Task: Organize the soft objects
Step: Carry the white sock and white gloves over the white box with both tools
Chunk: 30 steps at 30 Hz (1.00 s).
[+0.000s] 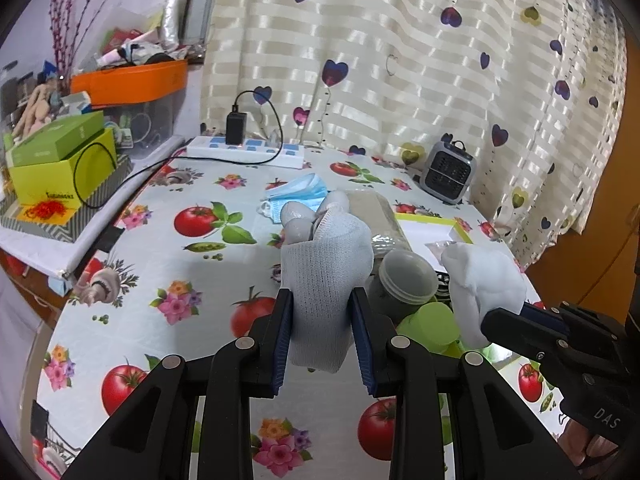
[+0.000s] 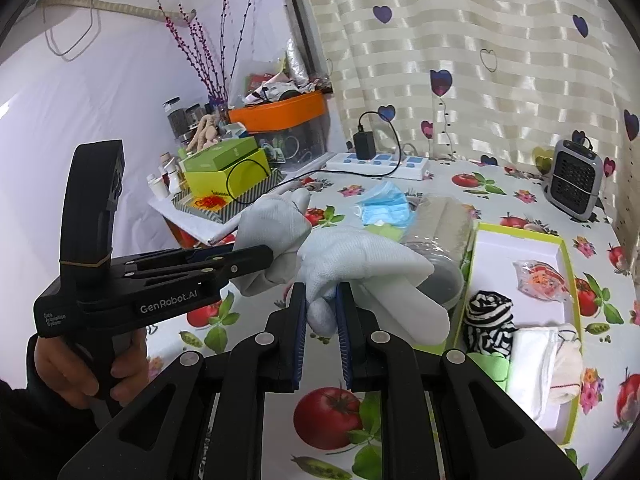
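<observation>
1. The left tool [image 1: 322,332] is pressed onto the cuff of a pale grey work glove [image 1: 324,264], held above the tabletop [image 1: 168,280].
2. The right tool [image 2: 322,320] is pinching a second pale glove [image 2: 360,264]; the two gloves are seen touching in the right wrist view.
3. A green-rimmed tray [image 2: 570,280] is set to the right on the tabletop; a striped black-and-white cloth [image 2: 490,320], folded white cloths [image 2: 532,364] and a small plastic packet [image 2: 540,276] are contained in it.
4. A blue face mask [image 1: 298,194] lies beyond the gloves, near a power strip [image 1: 248,150].
5. A grey jar [image 1: 404,280] stands just beside the held glove.
</observation>
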Each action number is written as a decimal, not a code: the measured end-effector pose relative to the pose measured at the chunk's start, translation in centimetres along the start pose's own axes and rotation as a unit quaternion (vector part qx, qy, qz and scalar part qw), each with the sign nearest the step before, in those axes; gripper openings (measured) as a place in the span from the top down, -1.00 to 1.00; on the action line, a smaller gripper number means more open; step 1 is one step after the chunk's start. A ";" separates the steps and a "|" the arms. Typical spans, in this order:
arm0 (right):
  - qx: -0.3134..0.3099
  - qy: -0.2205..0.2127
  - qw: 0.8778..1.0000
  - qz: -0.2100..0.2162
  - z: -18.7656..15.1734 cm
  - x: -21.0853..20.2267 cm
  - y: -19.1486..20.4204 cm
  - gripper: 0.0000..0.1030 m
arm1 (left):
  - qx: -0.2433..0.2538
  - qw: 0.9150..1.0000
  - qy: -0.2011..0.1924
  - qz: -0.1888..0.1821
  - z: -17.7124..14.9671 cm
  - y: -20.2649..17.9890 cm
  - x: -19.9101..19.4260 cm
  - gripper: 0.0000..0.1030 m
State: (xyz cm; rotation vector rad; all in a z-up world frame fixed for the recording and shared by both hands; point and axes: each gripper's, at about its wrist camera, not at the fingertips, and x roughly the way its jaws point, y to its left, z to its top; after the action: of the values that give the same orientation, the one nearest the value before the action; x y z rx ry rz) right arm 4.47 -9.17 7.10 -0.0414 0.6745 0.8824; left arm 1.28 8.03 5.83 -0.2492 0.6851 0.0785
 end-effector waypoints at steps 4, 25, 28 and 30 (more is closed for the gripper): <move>0.005 -0.002 1.000 -0.004 0.0 -0.3 -0.5 0.71 | 0.006 1.000 0.000 -0.006 0.2 -0.7 0.1 0.46; 0.038 -0.008 0.999 -0.028 -0.7 -1.8 -3.4 0.71 | 0.036 0.998 0.013 -0.039 0.3 -5.1 1.8 0.46; 0.045 -0.008 0.998 -0.034 -0.9 -1.9 -4.0 0.71 | 0.041 0.998 0.015 -0.044 0.5 -5.8 2.2 0.46; 0.050 -0.007 0.998 -0.037 -0.9 -1.9 -4.4 0.71 | 0.044 0.998 0.017 -0.048 0.6 -6.2 2.5 0.46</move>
State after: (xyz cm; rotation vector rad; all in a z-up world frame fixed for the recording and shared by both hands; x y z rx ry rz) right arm 6.37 -13.63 6.40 0.0283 0.6991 0.7764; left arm 4.56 2.17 5.97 -0.1986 0.7074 -0.0484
